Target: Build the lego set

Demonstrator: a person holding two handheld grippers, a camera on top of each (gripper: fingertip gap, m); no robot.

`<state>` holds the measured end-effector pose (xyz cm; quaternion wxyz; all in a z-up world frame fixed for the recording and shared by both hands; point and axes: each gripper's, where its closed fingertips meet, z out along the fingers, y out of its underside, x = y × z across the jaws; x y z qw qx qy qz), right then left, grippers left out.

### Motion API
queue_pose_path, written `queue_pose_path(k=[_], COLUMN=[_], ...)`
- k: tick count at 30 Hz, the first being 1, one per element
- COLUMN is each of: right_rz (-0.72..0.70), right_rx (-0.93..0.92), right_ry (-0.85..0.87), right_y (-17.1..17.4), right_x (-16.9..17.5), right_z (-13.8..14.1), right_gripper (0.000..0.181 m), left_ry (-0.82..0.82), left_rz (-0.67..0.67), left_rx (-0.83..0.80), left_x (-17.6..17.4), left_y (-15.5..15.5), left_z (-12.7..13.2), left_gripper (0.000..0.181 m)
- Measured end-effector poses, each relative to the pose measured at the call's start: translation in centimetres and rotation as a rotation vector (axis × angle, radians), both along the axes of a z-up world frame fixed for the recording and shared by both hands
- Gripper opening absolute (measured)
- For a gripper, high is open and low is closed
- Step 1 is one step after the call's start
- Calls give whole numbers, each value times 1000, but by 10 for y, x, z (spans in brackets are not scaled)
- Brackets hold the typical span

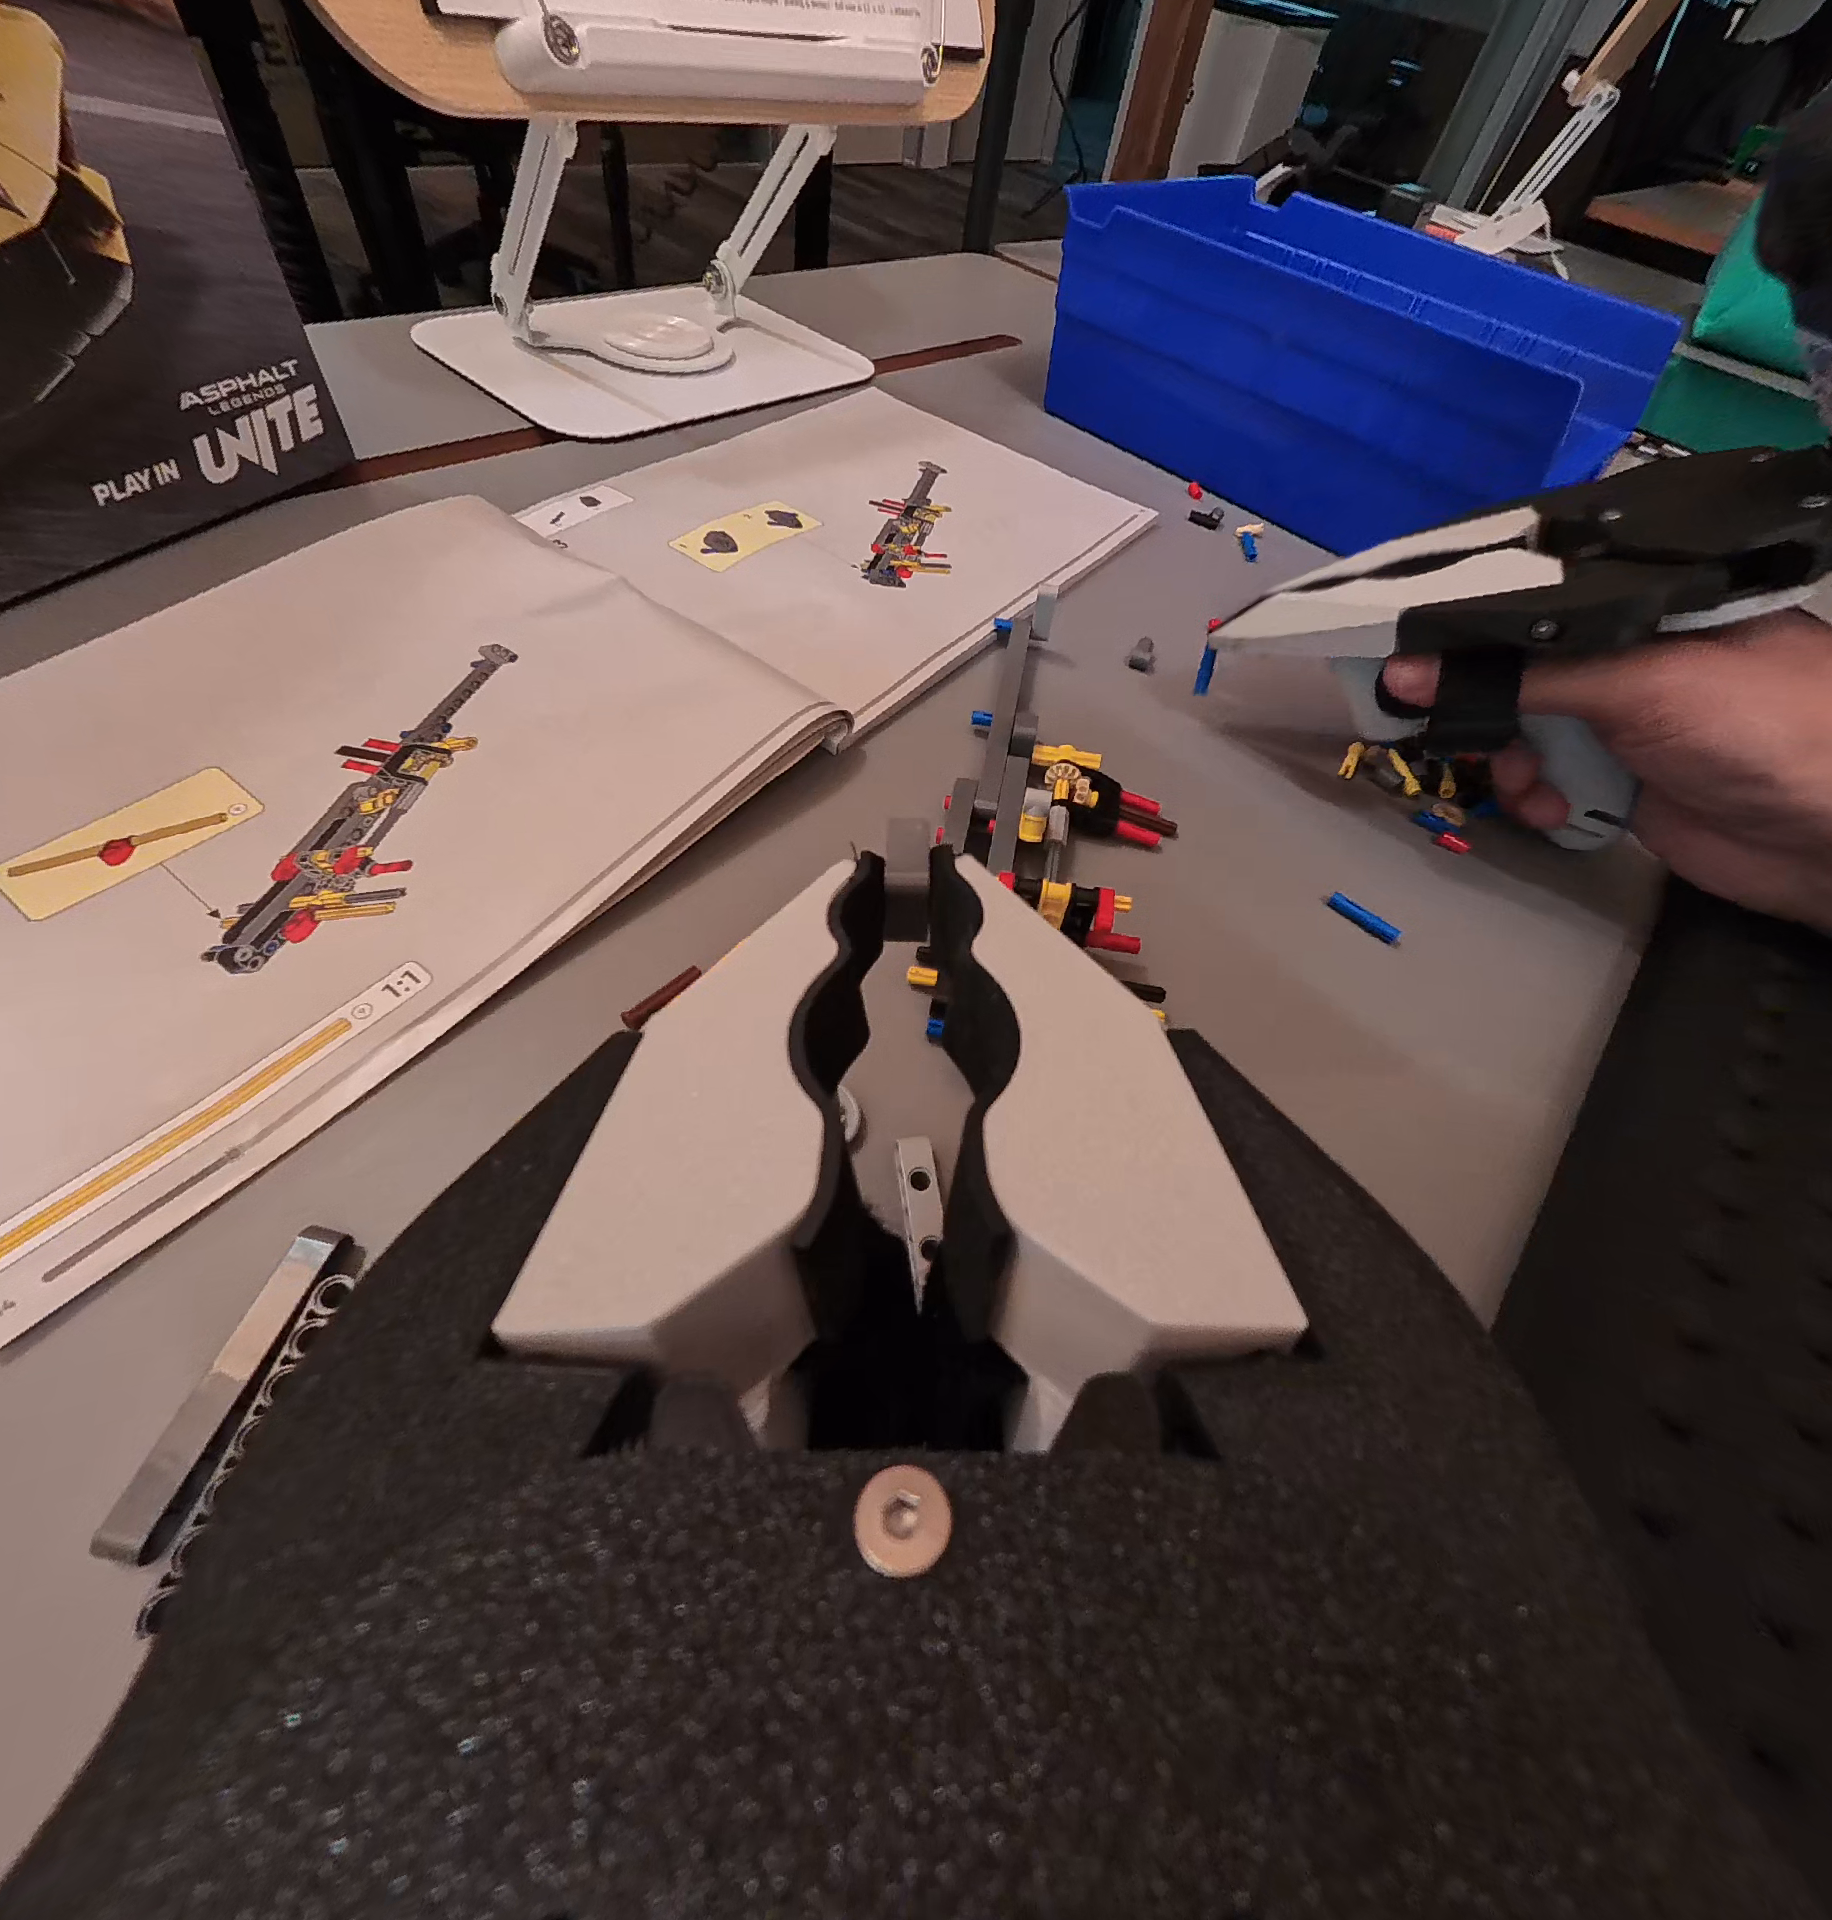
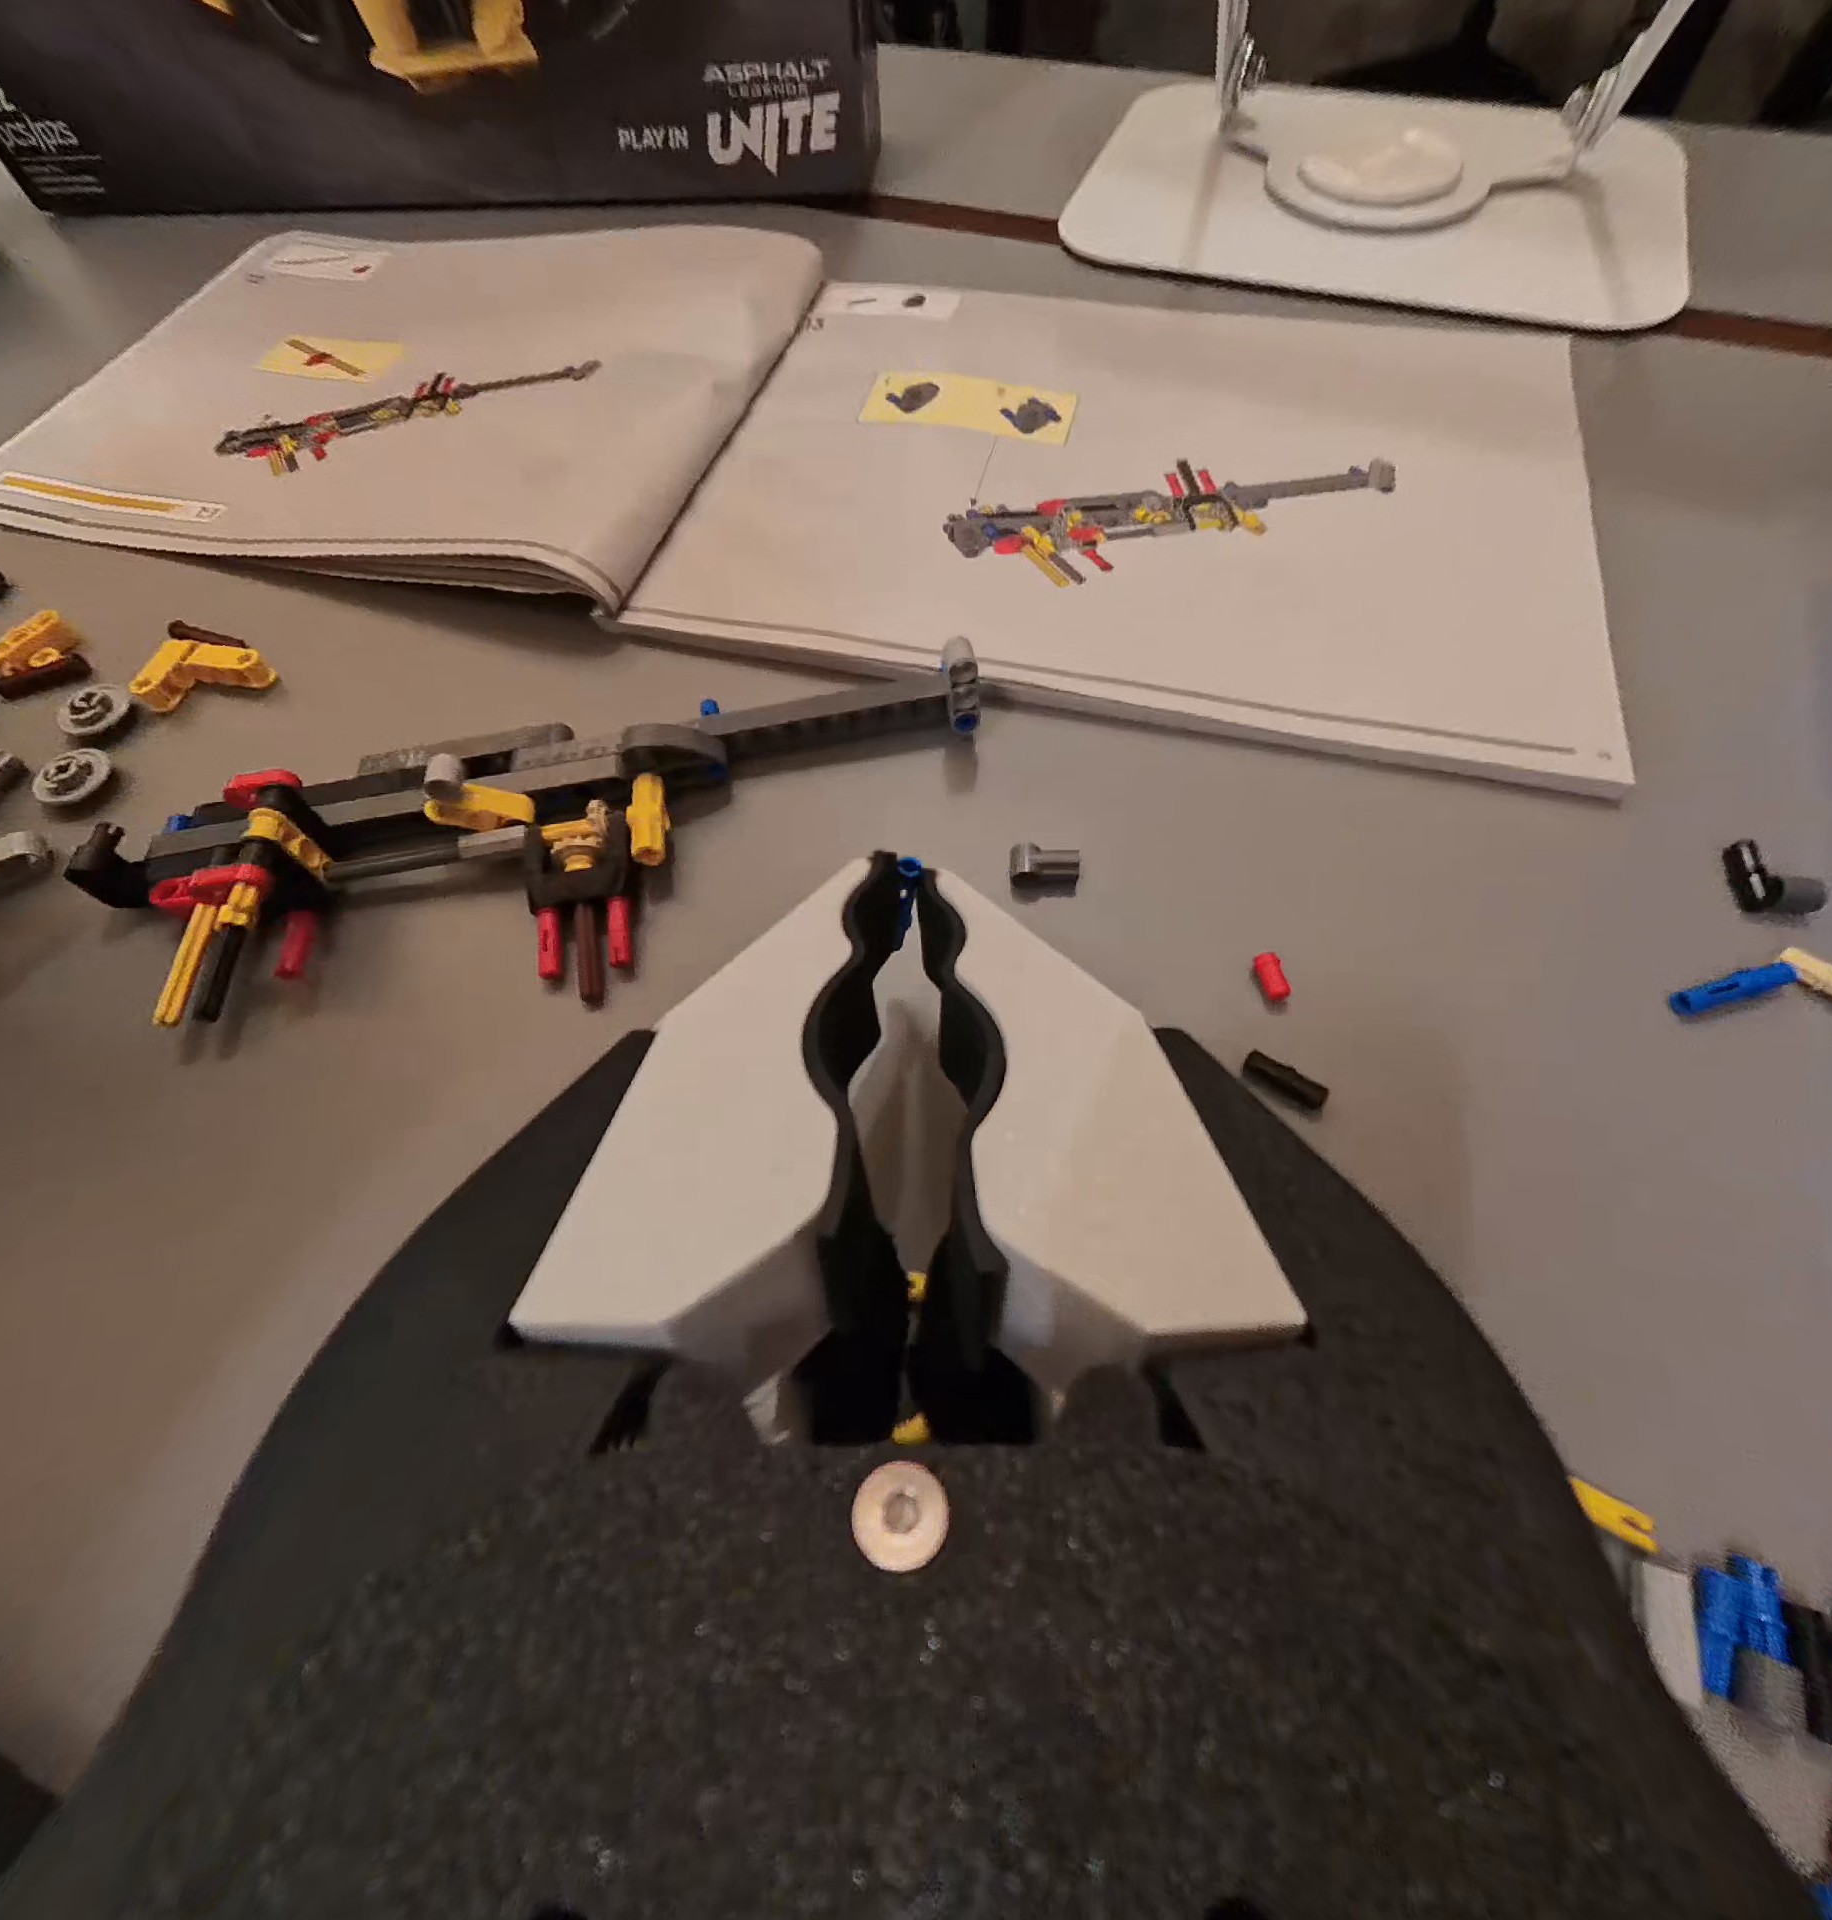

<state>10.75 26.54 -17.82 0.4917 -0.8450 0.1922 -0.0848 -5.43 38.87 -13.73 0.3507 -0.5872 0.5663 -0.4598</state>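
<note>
The right gripper (image 2: 904, 875) is clamped on a small blue pin (image 2: 906, 883), held by its end; it could twist or drop. The left gripper (image 1: 907, 883) pinches the model (image 2: 455, 810), left of the right one on the desk (image 2: 1411, 1143), which may slide

The tabletop (image 2: 1514, 1091) is seen as a smooth matt grey surface, and the open instruction booklet (image 2: 1255, 644) on it is of matt paper. Each gripper, left (image 1: 907, 868) and right (image 2: 899, 871), is faced with smooth matt grey plastic fingers, lined by dull black pads, and is backed by a coarse, grainy black body in which 1 shiny metal screw is set. The assembly (image 2: 424, 821) is made of glossy hard plastic, as is the blue bin (image 1: 1338, 343).
</note>
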Motion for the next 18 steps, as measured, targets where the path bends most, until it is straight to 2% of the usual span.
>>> queue_pose_path(k=[3, 7, 18], right_rz=[-12, -15, 17], right_rx=[-64, -104, -137], right_ry=[45, -3, 9], right_y=[-1, 0, -2], right_x=[-1, 1, -6], right_z=[-11, -12, -15], right_gripper=[2, 2, 3], left_ry=[6, 5, 1], left_rz=[-5, -5, -5], left_rx=[-3, 9, 6], left_x=[0, 0, 0], left_y=[-1, -1, -1], left_z=[-1, -1, 0], left_gripper=[7, 7, 7])
